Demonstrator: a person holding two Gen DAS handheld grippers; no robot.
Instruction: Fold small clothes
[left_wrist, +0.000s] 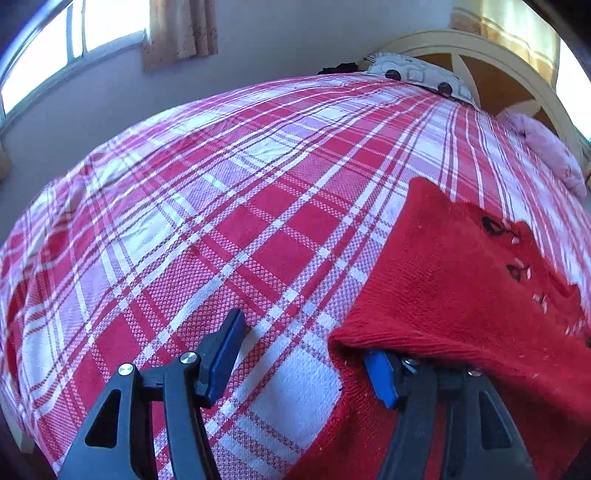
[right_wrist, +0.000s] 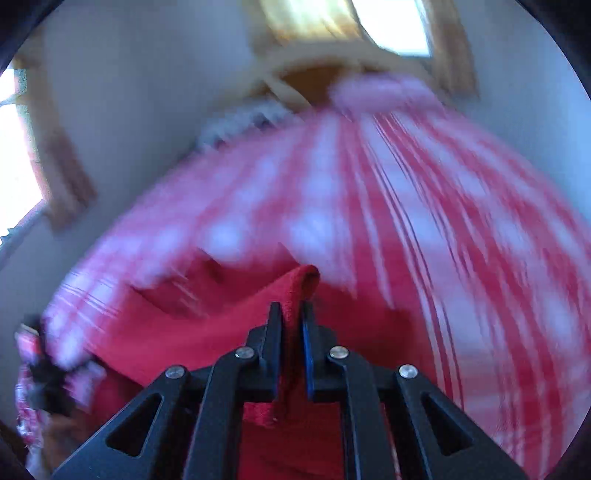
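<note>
A bed (left_wrist: 207, 206) covered with a red-and-white plaid sheet fills both views, its headboard at the far end with a patterned pillow and a pink bundle against it. On the near part of the bed, toward its right side in the left wrist view, lies the red knitted garment (left_wrist: 461, 280), small dark and pale motifs along its far right edge. It is spread out but not flat: one edge hangs raised. The fold looks to be under way rather than finished, with no neat folded shape showing yet; laying the lifted edge over and smoothing it seems to remain.

The right gripper (right_wrist: 291, 325) is clamped on a ridge of that red garment (right_wrist: 207, 332), the cloth pinched between its narrow jaws and peaking just beyond them; the view is blurred, so where the edge is headed cannot be told.

The left gripper (left_wrist: 306, 354) stands with jaws apart, nothing pressed between them. Its right finger is tucked under the garment's near left edge, which drapes over it; its left finger rests over bare sheet.
</note>
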